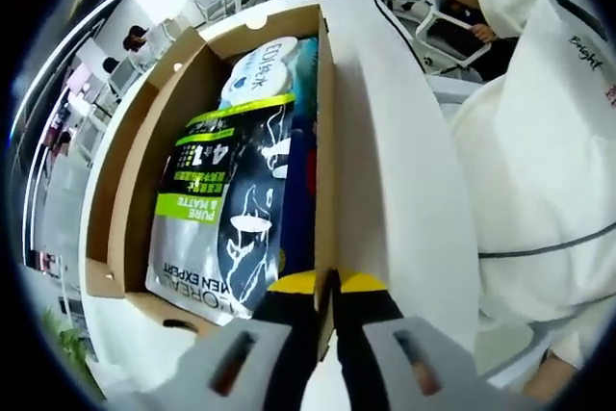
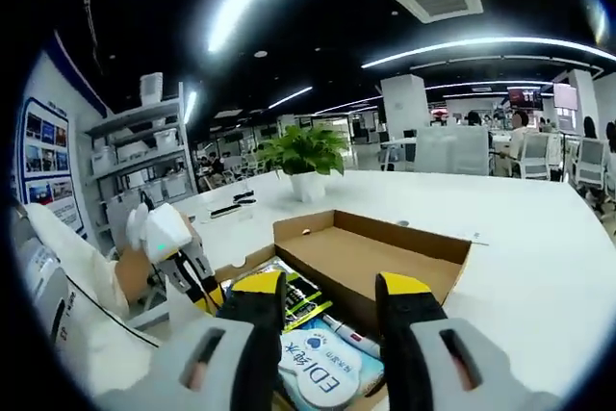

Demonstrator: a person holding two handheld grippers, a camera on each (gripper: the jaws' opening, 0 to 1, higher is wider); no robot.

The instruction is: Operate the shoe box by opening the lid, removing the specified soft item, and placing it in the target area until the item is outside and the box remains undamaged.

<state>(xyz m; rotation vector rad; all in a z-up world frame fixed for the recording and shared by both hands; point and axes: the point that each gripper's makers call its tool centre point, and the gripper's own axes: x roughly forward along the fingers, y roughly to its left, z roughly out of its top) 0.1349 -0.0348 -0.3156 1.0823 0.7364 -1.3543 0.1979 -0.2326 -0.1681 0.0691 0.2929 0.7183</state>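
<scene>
The brown cardboard shoe box lies open on the white surface, and the left tongs are clenched on its side wall. Inside lies a glossy black-and-green soft pouch, likely light, limp and slippery; its top seam looks the best hold. The right tongs hang released above the box's near end, over what seems a white-and-blue packet.

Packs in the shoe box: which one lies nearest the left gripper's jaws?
The grey-and-green L'Oreal Men Expert pouch, its bottom edge beside the left gripper; the white EDI pack lies at the far end.
</scene>
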